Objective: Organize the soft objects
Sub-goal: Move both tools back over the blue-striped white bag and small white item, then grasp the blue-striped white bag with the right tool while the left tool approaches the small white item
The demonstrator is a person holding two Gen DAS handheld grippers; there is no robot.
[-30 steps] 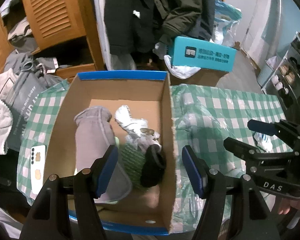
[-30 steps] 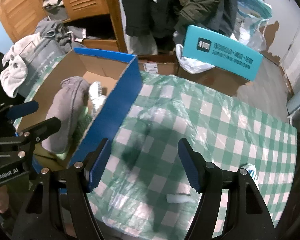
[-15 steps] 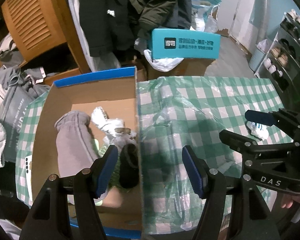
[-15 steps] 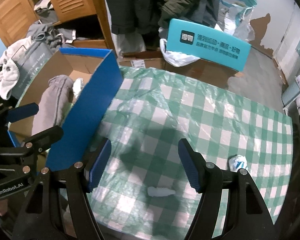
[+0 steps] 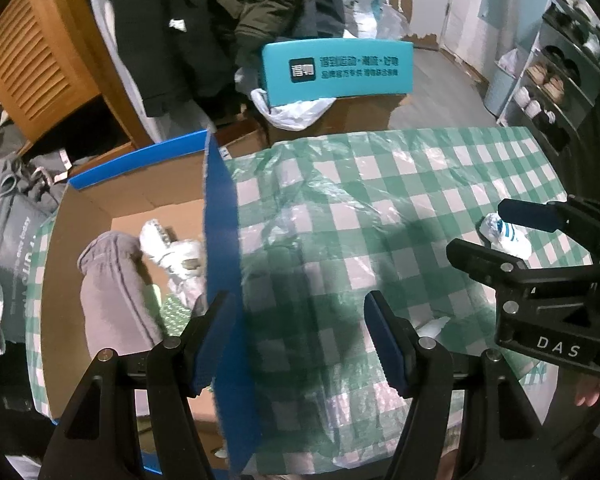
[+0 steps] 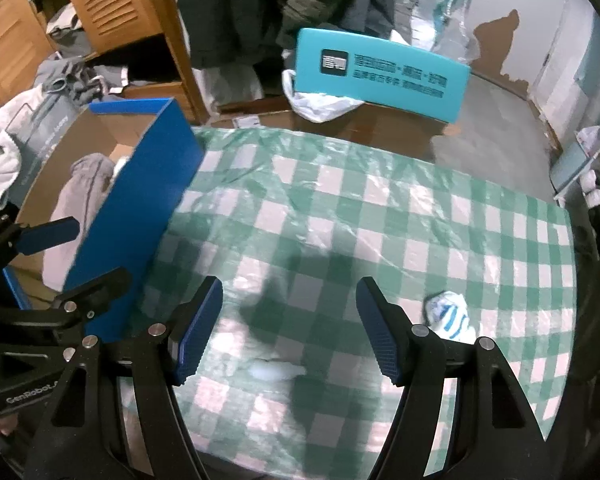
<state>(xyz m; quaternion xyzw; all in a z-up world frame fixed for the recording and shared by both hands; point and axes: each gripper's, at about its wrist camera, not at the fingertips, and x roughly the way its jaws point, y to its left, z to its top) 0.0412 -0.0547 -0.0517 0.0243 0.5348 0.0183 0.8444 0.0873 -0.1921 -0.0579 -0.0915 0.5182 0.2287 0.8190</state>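
Both hand-held grippers, left [image 5: 300, 334] and right [image 6: 290, 326], hover wide and empty between pickups. The blue-striped white sock [image 6: 448, 316] lies at lower right on the tabletop [image 6: 380, 216], well apart from the cardboard box [image 6: 140, 208]. I'd say the right one must drop onto it next.

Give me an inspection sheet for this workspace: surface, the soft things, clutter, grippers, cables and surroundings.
Surface: green checked tablecloth under wrinkled clear plastic.
Job's things: blue cardboard box at the table's left, holding a grey garment, white rolled items and something green-patterned; a white and blue striped sock and a small white piece lie loose on the cloth.
Clutter: nothing seen beyond these.
Grippers: left gripper open, empty, beside the box wall; right gripper open, empty, above the cloth.
Cables: nothing seen.
Surroundings: teal box on brown cartons, hanging dark coats, louvred wooden cabinet.
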